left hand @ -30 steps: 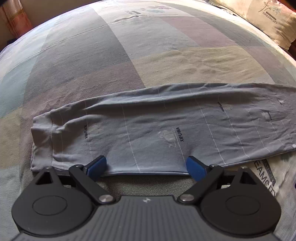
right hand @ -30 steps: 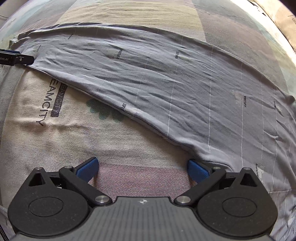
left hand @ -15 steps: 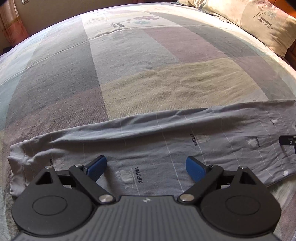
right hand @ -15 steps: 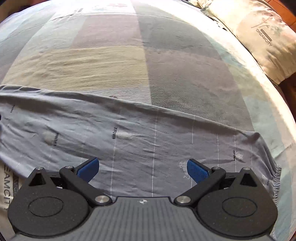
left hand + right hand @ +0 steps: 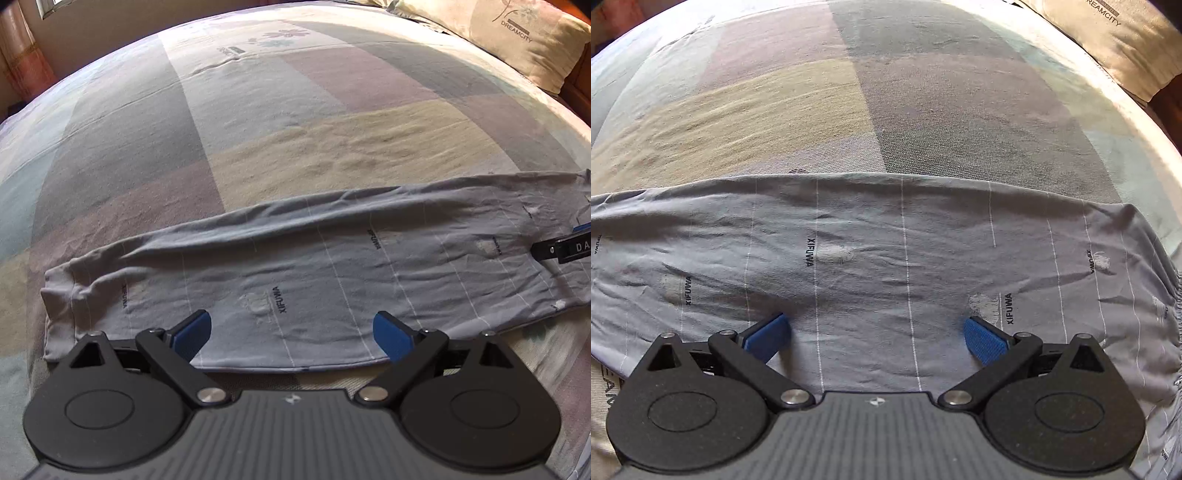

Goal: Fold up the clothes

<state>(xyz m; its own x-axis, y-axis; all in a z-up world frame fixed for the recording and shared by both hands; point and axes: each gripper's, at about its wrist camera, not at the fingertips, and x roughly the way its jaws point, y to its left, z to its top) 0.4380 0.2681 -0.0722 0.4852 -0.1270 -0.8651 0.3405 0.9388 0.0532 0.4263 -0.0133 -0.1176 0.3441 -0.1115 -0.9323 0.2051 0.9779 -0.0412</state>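
Grey soft-knit trousers with thin white pinstripes and black "XIFUWA" print (image 5: 314, 273): laid flat, folded lengthwise into long band, lightly wrinkled, stretched across middle of frame left to right; gathered waistband seen at right edge in right wrist view.

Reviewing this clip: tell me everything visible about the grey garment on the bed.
The grey garment looks like thin, soft knit with fine white pinstripes, repeated XIFUWA lettering and faded pale motifs. It lies flat as a long band across the patchwork bedspread, lightly wrinkled, with a cuffed end at the left and a gathered elastic edge at the right. Both tools, left and right, are open over it, gripping nothing.
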